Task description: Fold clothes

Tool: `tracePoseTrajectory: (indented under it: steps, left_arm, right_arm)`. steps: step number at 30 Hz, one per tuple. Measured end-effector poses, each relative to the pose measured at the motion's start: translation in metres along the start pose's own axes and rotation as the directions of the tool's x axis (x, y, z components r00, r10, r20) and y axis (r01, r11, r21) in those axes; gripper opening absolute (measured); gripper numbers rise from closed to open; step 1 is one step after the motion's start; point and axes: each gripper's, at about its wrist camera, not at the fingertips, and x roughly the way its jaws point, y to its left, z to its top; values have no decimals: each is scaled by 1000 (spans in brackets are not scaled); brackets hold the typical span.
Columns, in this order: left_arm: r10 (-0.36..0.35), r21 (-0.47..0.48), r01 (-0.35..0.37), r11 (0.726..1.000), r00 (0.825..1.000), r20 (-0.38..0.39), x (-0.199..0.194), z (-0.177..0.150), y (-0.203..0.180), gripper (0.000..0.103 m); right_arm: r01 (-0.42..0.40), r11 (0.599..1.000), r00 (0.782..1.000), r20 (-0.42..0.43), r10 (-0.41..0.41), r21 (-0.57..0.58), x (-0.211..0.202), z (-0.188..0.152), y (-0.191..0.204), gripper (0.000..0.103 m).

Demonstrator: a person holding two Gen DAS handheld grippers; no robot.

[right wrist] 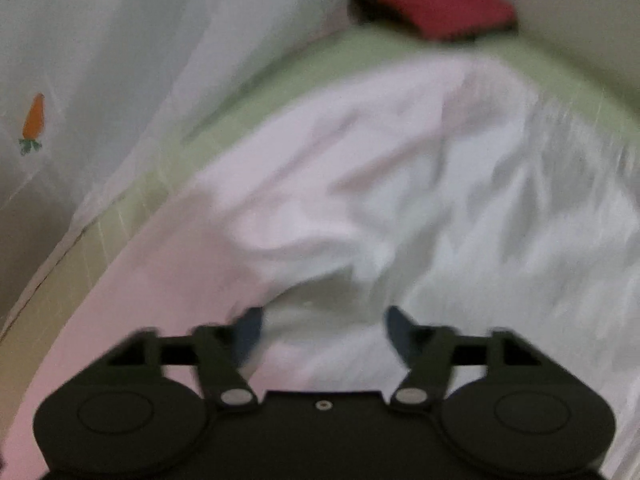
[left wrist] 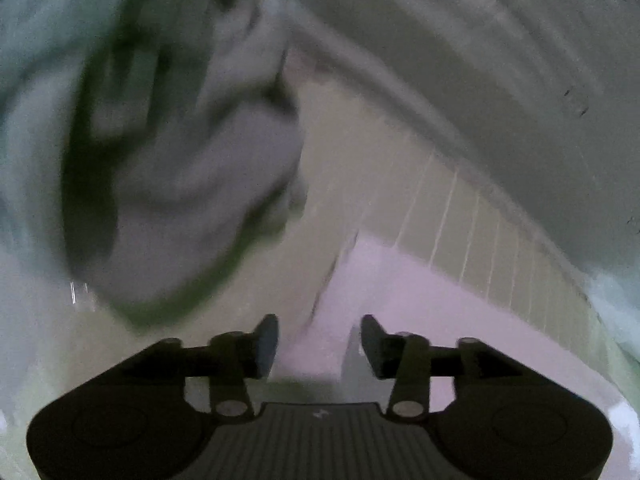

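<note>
Jaws spread wide on both, nothing between them. Left gripper (left wrist: 319, 344) hangs over the corner of a pale pink garment (left wrist: 420, 312), which lies flat just ahead of and under its right finger and runs off to the right. Under the cloth is a light green sheet (left wrist: 400, 184) with thin white lines. Ahead-left of the left jaws sits a rumpled grey-white heap of cloth (left wrist: 192, 184), blurred, dark shadow round its edge. Right gripper (right wrist: 323, 332) is directly over the same pink-white garment (right wrist: 360, 168), wrinkled fabric filling the space ahead of and between its fingers; contact can't be told, picture is smeared. Far ahead of the right jaws, a red folded item (right wrist: 440, 0) on the green sheet (right wrist: 280, 72). Off to the left, a white curtain (right wrist: 120, 60) with a small carrot print (right wrist: 33, 122).
</note>
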Motion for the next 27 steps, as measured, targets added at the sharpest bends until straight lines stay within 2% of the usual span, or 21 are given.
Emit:
tracePoseTrajectory:
  steps: [2, 4, 5, 9, 11, 12, 13, 14, 16, 18, 20, 23, 26, 27]
  left_arm:
    - [-20, 37, 20, 999, 1000, 13, 9, 11, -6, 62]
    - [-41, 75, 39, 996, 999, 26, 19, 21, -13, 63]
    - [-44, 89, 43, 995, 999, 7, 29, 24, -17, 63]
    - [-28, 160, 40, 986, 997, -74, 66, 26, -28, 62]
    - [-16, 197, 30, 980, 997, -70, 71, 24, -33, 57]
    - [-11, 214, 24, 976, 998, -66, 73, 24, -36, 47]
    - [-5, 232, 19, 973, 998, -61, 75, 23, -38, 26]
    - [7, 241, 6, 970, 999, -53, 77, 23, -41, 17]
    - [-16, 230, 25, 973, 999, -43, 83, 28, -44, 12]
    - [-37, 217, 39, 975, 999, -12, 75, 34, -49, 11]
    - [-53, 246, 40, 968, 998, 45, 68, 49, -64, 11]
    - [-100, 324, 34, 945, 977, 191, 50, 74, -98, 11]
    - [-94, 295, 9, 955, 956, 276, 49, 95, -121, 15]
    - [-84, 269, 8, 963, 959, 272, 52, 96, -120, 22]
  right_arm:
    - [26, 997, 997, 73, -21, -67, -7, 5, 11, 92]
    - [45, 990, 993, 117, -29, -134, -10, 9, 22, 94]
    - [51, 985, 991, 130, -30, -163, -10, 10, 26, 94]
    - [34, 989, 994, 109, -18, -147, -2, 13, 34, 94]
    - [29, 991, 995, 103, -16, -130, -3, 13, 37, 94]
    - [33, 990, 994, 105, -19, -134, -4, 12, 36, 94]
    - [37, 989, 994, 107, -22, -142, -4, 12, 36, 94]
    - [42, 988, 994, 110, -26, -149, -3, 11, 37, 94]
    - [53, 988, 993, 115, -37, -142, -4, 10, 37, 94]
    - [59, 989, 992, 115, -44, -132, -3, 10, 37, 94]
    - [62, 990, 992, 114, -48, -126, -3, 9, 38, 94]
    - [77, 986, 989, 133, -58, -148, -7, 10, 43, 94]
    - [79, 983, 986, 160, -52, -164, -12, 10, 45, 95]
    - [79, 983, 985, 168, -50, -167, -13, 10, 45, 95]
